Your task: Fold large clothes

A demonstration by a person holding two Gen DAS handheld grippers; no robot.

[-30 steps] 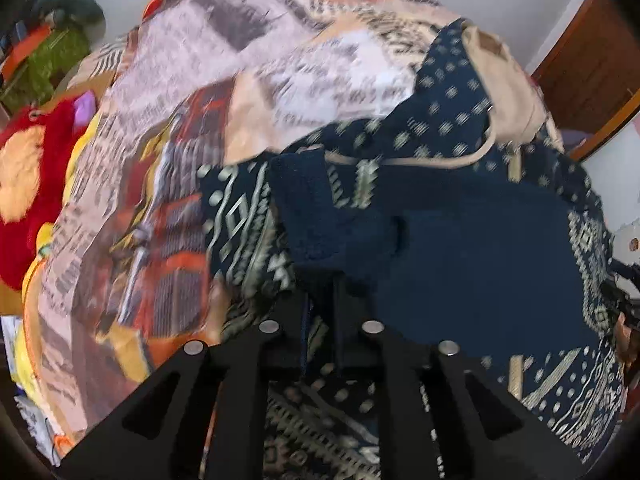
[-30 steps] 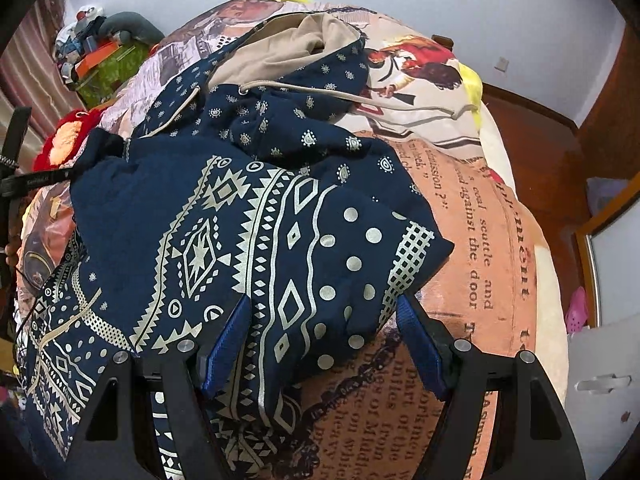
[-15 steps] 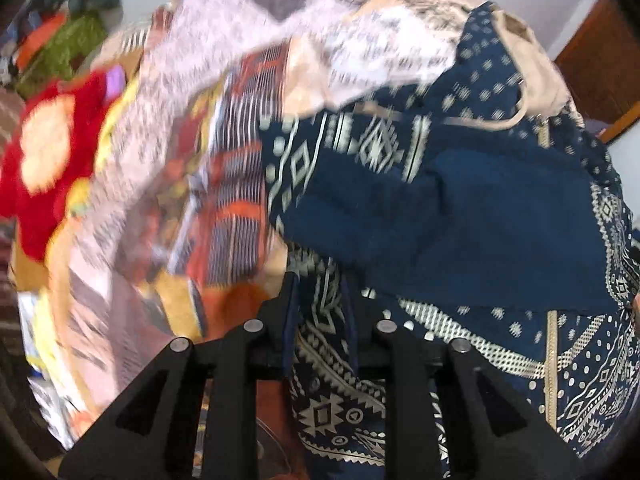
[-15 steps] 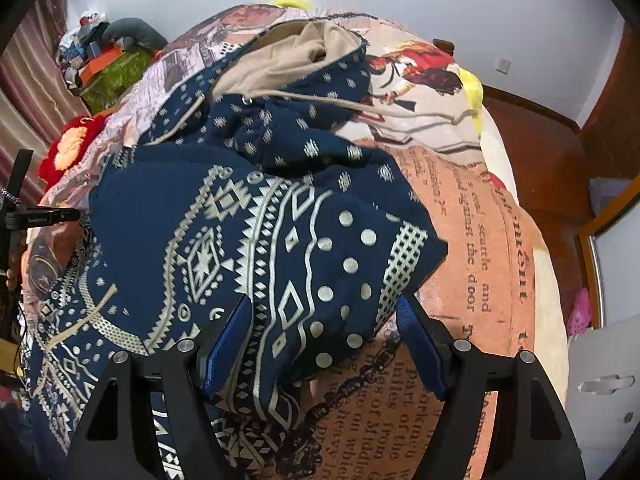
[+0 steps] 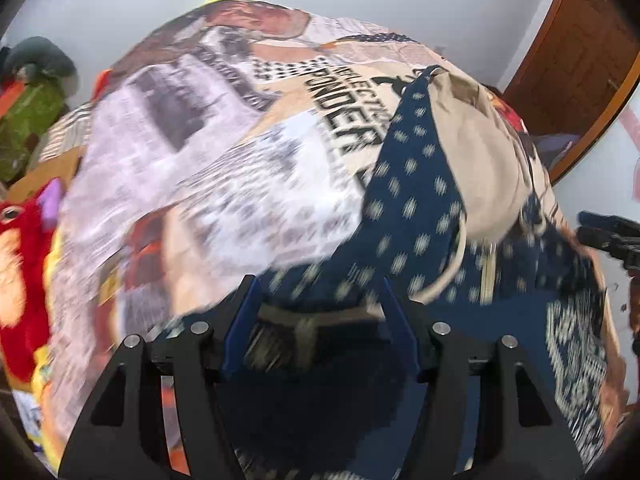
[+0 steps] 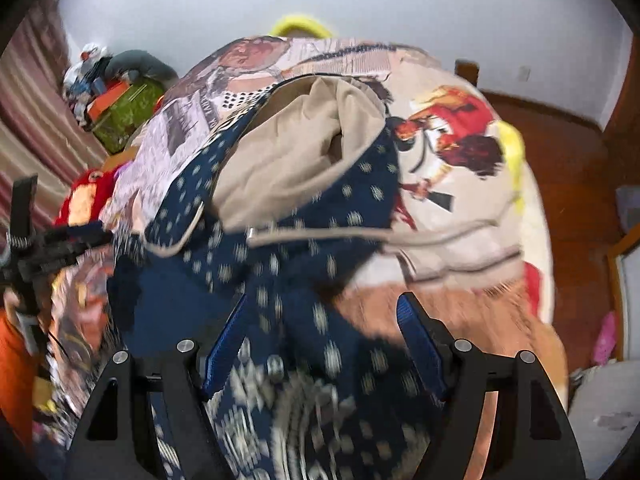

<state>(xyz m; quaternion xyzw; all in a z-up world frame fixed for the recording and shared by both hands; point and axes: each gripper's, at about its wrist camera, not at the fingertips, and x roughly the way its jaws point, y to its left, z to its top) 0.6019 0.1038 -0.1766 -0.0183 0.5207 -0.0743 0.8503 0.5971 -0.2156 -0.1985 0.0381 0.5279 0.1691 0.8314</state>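
A navy hoodie [image 5: 412, 208] with cream patterns lies spread on the bed, its beige-lined hood [image 5: 480, 168] at the far end. My left gripper [image 5: 318, 320] hovers over the hoodie's upper part below the hood. Its jaws are opening, and the fabric lies under them, not pinched. In the right wrist view the hoodie [image 6: 320, 248], hood lining [image 6: 288, 160] and a beige drawstring [image 6: 320, 234] fill the middle. My right gripper [image 6: 322, 340] stands open over the dotted navy cloth near the hoodie's right edge, gripping nothing. Both views are blurred by motion.
A printed bedcover [image 5: 208, 152] covers the bed [image 6: 460, 208]. A red plush toy [image 5: 20, 272] lies by the left edge, with a green box [image 6: 124, 116] and a striped curtain [image 6: 36, 120] behind it. Wooden floor [image 6: 560, 152] and a wooden door [image 5: 568, 64] are to the right.
My left gripper was shut on dark hoodie fabric, let it go and spread its jaws. Both grippers moved up the hoodie toward the hood. The right gripper stayed open.
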